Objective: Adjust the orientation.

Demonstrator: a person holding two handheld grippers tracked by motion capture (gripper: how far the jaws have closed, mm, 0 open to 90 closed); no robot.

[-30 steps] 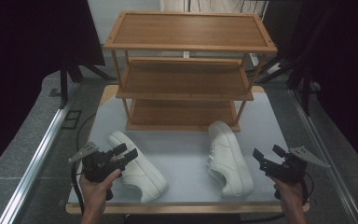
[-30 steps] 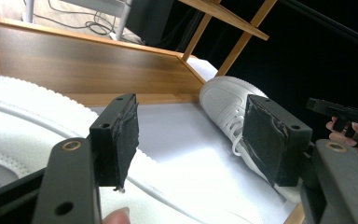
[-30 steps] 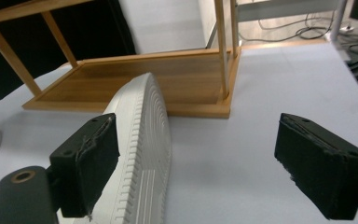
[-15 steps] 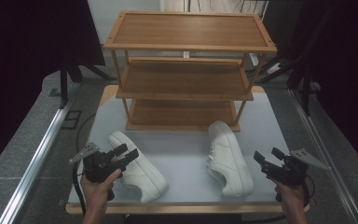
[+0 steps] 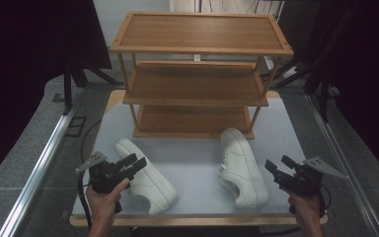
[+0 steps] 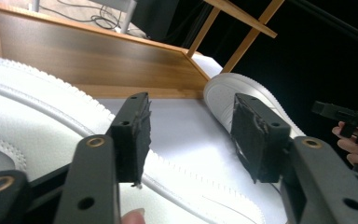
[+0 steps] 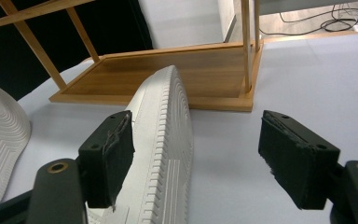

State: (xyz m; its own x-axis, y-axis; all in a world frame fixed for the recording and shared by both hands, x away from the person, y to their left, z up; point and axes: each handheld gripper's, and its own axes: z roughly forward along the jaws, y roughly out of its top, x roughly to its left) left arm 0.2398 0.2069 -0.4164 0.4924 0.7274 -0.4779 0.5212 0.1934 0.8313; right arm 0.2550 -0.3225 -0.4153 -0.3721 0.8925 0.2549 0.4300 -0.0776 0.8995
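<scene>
Two white sneakers lie on the grey table in front of a wooden three-shelf rack [image 5: 197, 74]. The left sneaker [image 5: 145, 175] lies tipped, its ridged sole [image 6: 37, 116] close under my left gripper [image 5: 133, 163]. That gripper is open and its jaws have just been closing, with nothing between the pads. The right sneaker [image 5: 242, 168] points its toe at the rack. My right gripper [image 5: 279, 165] hovers just right of its heel end, open and also just closing slightly. The sneaker's sole edge [image 7: 163, 140] runs past its left jaw, untouched.
The rack's bottom shelf [image 7: 168, 70] rests on the table just beyond both sneakers. The table's front edge [image 5: 197, 219] runs close below both hands. A metal rail [image 5: 39, 163] runs along the floor at the left, and cables trail from both grippers.
The left gripper's jaws stand a little narrower than before. Both hands and both sneakers have kept their places.
</scene>
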